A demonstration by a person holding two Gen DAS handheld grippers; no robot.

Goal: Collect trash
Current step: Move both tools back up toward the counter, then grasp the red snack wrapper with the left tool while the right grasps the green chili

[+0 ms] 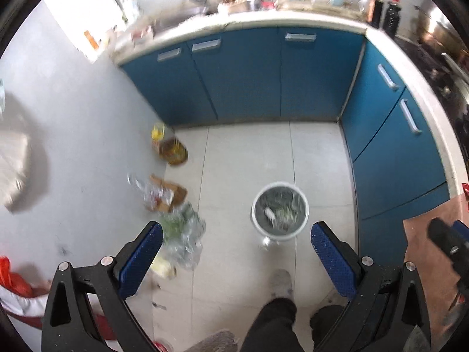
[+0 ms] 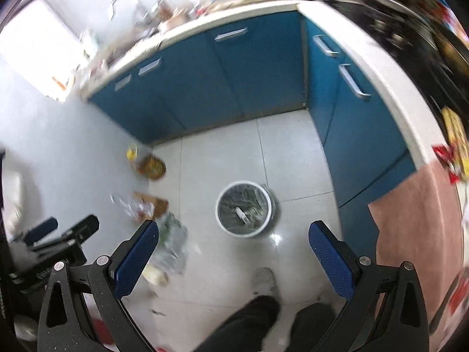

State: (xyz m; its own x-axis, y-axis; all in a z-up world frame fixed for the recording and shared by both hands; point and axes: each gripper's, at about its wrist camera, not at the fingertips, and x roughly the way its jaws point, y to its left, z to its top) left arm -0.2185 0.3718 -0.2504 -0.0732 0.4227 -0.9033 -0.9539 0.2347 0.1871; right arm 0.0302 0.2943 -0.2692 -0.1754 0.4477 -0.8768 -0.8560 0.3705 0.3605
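A white round trash bin (image 1: 280, 215) lined with a clear bag stands on the tiled floor, with scraps and a small white item inside; it also shows in the right wrist view (image 2: 243, 212). My left gripper (image 1: 236, 240) is open and empty, high above the floor. My right gripper (image 2: 233, 239) is open and empty at a similar height. A crumpled clear plastic bag with green scraps (image 1: 183, 236) lies on the floor left of the bin, also in the right wrist view (image 2: 173, 240). Cardboard and wrappers (image 1: 164, 195) lie beyond it.
A yellow-capped oil bottle (image 1: 171, 146) lies by the left wall. Blue cabinets (image 1: 249, 73) run along the back and right under a cluttered counter. The person's legs and a shoe (image 1: 281, 283) are below. A brown board (image 1: 431, 264) leans at the right.
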